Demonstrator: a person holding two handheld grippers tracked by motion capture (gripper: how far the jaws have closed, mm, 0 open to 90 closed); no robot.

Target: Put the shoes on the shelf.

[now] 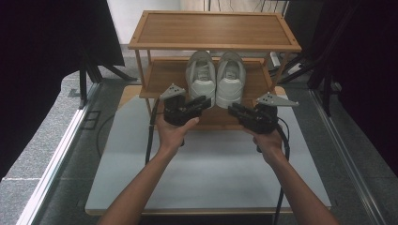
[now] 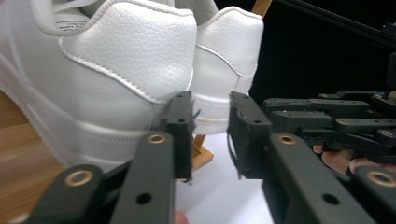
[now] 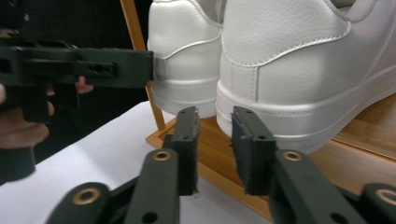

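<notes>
both my left gripper (image 1: 205, 102) and right gripper (image 1: 233, 109) hold fingers parted and empty behind the white sneakers (image 1: 215, 77), heels facing outward on the shoe rack's (image 1: 159, 75) middle shelf for easy grasping.

rack: wooden shoe rack (image 1: 211, 29) | surface: white tabletop (image 1: 211, 173) | floor: grey carpet (image 1: 56, 122)

A pale grey desk (image 1: 206, 173) stands on a speckled grey floor (image 1: 42, 126). At its far edge rises a wooden rack (image 1: 213, 30) with slatted shelves. Black curtains (image 1: 42, 42) hang on both sides, metal rails (image 1: 56, 164) run along the floor, and the light is dim.
</notes>
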